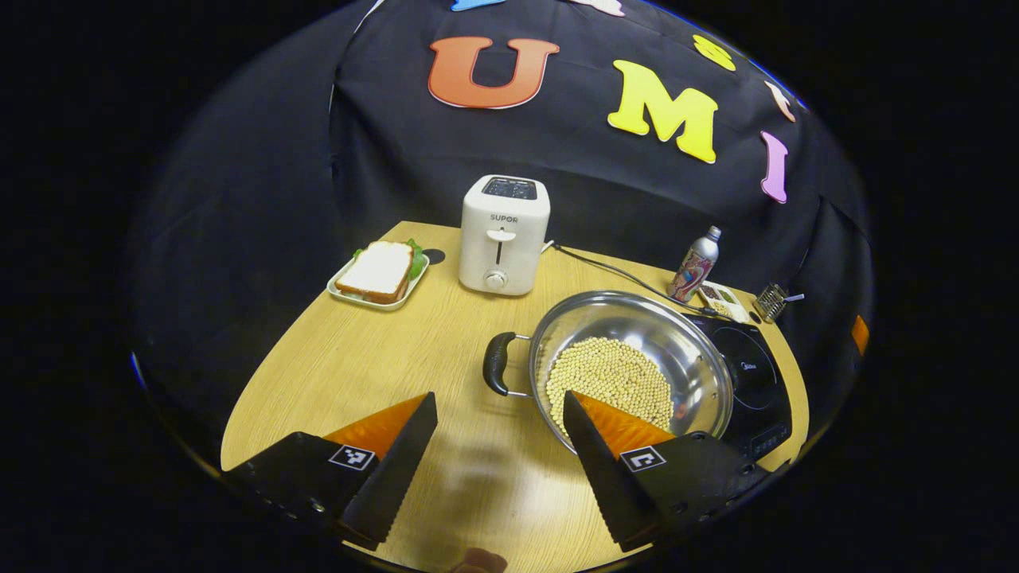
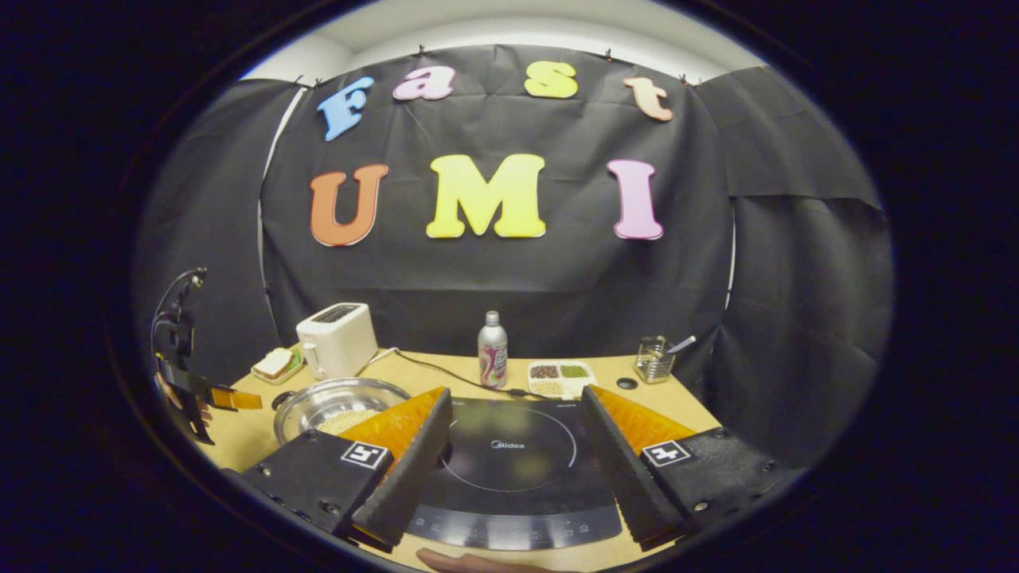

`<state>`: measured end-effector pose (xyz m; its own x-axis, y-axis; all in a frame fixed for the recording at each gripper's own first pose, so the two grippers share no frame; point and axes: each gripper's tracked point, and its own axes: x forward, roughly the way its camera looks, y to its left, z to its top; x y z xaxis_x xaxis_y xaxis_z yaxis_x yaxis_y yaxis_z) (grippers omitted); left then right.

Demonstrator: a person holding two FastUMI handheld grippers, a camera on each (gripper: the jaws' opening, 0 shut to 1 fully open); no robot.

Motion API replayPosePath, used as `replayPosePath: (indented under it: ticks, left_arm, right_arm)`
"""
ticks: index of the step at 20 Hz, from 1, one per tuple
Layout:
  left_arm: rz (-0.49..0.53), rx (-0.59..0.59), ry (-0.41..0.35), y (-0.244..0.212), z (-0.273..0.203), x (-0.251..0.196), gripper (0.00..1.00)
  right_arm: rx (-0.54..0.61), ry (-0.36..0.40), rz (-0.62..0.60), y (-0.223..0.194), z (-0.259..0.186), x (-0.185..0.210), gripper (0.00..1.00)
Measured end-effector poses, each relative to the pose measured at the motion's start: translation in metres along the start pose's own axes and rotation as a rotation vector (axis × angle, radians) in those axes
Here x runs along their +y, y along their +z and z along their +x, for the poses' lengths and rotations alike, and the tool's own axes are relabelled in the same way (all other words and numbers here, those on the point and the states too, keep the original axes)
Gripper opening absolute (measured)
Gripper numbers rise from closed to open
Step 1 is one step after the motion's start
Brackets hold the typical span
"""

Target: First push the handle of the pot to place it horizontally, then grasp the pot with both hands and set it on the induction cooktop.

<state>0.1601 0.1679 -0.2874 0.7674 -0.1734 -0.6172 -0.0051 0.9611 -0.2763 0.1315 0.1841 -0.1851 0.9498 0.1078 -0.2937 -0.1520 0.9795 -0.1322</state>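
A steel pot (image 1: 637, 350) holding yellow beans (image 1: 611, 380) sits on the wooden table (image 1: 382, 358), right of centre in the left gripper view. Its black handle (image 1: 497, 364) points left, toward me. The pot's right rim overlaps the edge of the black induction cooktop (image 1: 752, 374). My left gripper (image 1: 500, 418) is open just in front of the handle, its right finger over the pot's near rim. In the right gripper view my right gripper (image 2: 516, 414) hangs open above the cooktop (image 2: 509, 461), with the pot (image 2: 338, 404) to its left and the other gripper (image 2: 203, 394) at far left.
A white toaster (image 1: 503, 235) with a cord stands at the back, a sandwich on a plate (image 1: 380, 274) to its left. Behind the cooktop are a bottle (image 2: 492, 350), a divided dish of grains (image 2: 561, 376) and a wire utensil holder (image 2: 654, 360).
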Motion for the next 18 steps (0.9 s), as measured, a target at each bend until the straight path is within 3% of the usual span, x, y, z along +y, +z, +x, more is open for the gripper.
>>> replayPosePath:
  ticks: [5,11,15,16,17,18]
  left_arm:
    - [0.018,-0.035,-0.045,0.017,0.003,-0.018,0.96]
    - [0.059,0.018,-0.09,0.01,0.036,-0.03,0.95]
    - [0.058,0.062,-0.076,0.002,0.069,-0.02,0.95]
    - [0.063,0.066,-0.056,0.0,0.081,-0.013,0.82]
    - [0.066,0.063,-0.032,0.003,0.09,-0.006,0.94]
    - [0.065,0.054,-0.023,0.003,0.098,-0.002,0.94]
  right_arm:
    - [0.063,0.031,-0.014,-0.022,0.042,0.033,0.96]
    - [0.237,0.07,0.032,-0.075,0.097,0.073,1.0]
    - [0.312,0.117,0.088,-0.104,0.123,0.098,0.96]
    - [0.34,0.119,0.084,-0.113,0.127,0.101,1.0]
    - [0.366,0.122,0.083,-0.121,0.133,0.103,1.0]
    - [0.398,0.121,0.079,-0.131,0.137,0.104,1.0]
